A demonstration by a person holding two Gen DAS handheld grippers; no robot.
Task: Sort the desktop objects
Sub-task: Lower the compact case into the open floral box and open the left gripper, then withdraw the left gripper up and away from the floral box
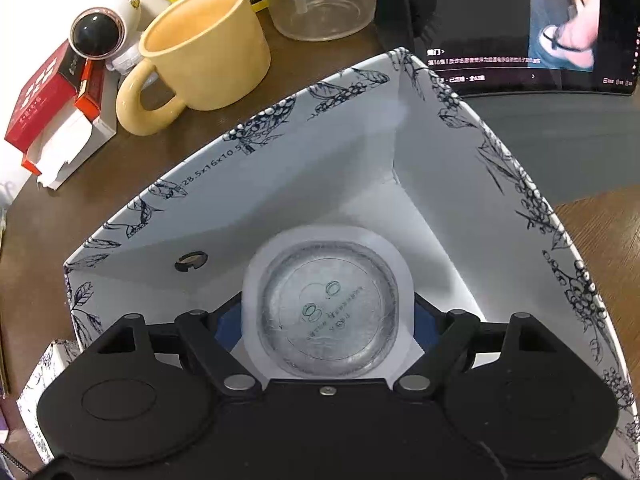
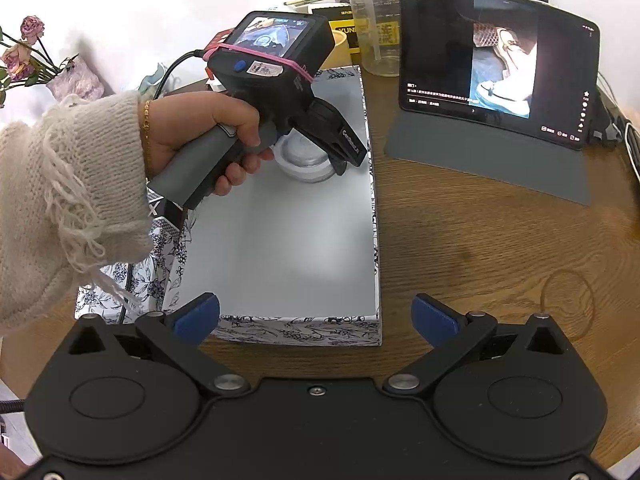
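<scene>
Left gripper [image 1: 328, 320] is down inside the box [image 1: 280, 184], blue pads tight on both sides of a small white cup w/ a foil lid [image 1: 328, 308] — clenched on it, lid facing the cam. From the right wrist view, same story: left gripper [image 2: 316, 160] angled down into the far end of the box [image 2: 280, 240], the cup [image 2: 306, 160] sitting on or just above the white floor there; can't tell if it's touching. A hand [image 2: 216, 136] in a fuzzy cream sleeve [image 2: 60, 200] grips the handle.

Right gripper [image 2: 316, 316] hangs back at the near end of the box, blue pads spread wide, nothing between them — released.

Box itself: white inside, dark floral print on the rim & outer walls, otherwise bare apart from the cup. It rests on a brown wood table [image 2: 480, 260].

Beyond the box on the left wrist view: yellow mug [image 1: 200, 52] just past the far-left wall, red & white cartons [image 1: 52, 112] further left, a clear jar [image 1: 324, 4] behind. Tablet [image 2: 496, 68] stands propped to the right of the box, screen lit, well apart from both grippers. Dried roses [image 2: 24, 48] far left.
</scene>
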